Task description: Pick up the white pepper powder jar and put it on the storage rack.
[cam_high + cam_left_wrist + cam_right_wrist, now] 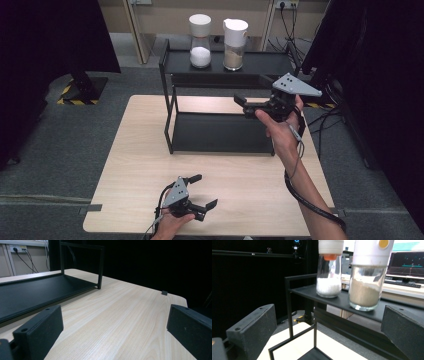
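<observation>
The jar of tan powder stands upright on the top shelf of the black rack, dead ahead of my right jaws and a little toward the right-hand jaw. Just beside it, toward my left-hand jaw and a bit farther off, stands the jar of white powder; in the high view the two stand near each other but apart. My right gripper is held up in the air in front of the rack, jaws spread wide and holding nothing, with both jars well beyond the tips.

I judge the step in hand to be the approach to the tan jar. To do it well I should keep the jaws level and wide, line the gap up on the glass body below the white lid, and move straight in so the left-hand jaw slips between the two jars without nudging the white one. The rack's front post sits low between my jaws, so I should stay above the shelf edge. Close on the glass only once it sits deep between the pads.

My left gripper rests low over the tabletop, jaws spread and empty, the rack's lower shelf off beyond its left-hand jaw.
</observation>
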`<state>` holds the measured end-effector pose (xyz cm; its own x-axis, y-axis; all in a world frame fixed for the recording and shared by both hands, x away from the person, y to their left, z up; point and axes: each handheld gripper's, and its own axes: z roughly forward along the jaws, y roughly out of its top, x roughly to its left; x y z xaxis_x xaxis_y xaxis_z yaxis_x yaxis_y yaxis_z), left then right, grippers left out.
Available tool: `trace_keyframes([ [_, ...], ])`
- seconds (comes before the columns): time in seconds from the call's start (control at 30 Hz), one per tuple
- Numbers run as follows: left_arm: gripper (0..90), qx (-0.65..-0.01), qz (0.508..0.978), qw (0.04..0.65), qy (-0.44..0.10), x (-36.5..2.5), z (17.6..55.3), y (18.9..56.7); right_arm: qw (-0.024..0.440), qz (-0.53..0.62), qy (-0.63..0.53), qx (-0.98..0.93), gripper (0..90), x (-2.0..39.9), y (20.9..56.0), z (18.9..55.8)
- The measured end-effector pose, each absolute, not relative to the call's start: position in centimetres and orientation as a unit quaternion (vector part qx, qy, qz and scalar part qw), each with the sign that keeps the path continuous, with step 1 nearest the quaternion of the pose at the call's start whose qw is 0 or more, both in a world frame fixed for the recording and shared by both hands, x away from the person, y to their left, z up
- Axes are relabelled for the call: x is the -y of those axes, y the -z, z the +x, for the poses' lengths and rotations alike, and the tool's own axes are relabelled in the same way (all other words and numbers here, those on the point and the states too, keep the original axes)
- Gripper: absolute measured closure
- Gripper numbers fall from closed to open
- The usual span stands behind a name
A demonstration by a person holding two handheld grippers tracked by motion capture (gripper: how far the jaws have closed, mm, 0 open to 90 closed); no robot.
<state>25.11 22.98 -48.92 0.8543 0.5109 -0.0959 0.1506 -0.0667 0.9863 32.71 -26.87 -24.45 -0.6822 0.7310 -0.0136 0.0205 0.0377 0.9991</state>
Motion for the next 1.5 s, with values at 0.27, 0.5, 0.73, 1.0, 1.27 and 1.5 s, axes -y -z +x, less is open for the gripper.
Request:
trace_keyframes([
  [0.27,0.1,-0.232,0.717,0.642,-0.141,-23.0,25.1,48.9,0.283,0.278,-0.631,-0.667,0.7,27.4,25.9,31.7],
  [0.5,0.1,-0.232,0.717,0.642,-0.141,-23.0,25.1,48.9,0.281,0.267,-0.629,-0.674,0.7,27.3,28.0,30.5],
  [0.73,0.1,-0.233,0.717,0.642,-0.140,-23.0,25.1,48.9,0.262,0.266,-0.639,-0.672,0.8,27.3,30.7,29.8],
  [1.0,0.1,-0.234,0.716,0.642,-0.140,-23.0,25.1,49.0,0.264,0.261,-0.638,-0.675,0.8,27.4,32.5,28.4],
  [1.27,0.1,-0.235,0.715,0.643,-0.141,-23.0,25.1,49.0,0.263,0.249,-0.638,-0.680,0.9,27.3,34.7,26.7],
  [1.5,0.1,-0.235,0.715,0.644,-0.141,-23.0,25.1,49.0,0.259,0.247,-0.637,-0.683,0.8,27.3,36.5,25.8],
])
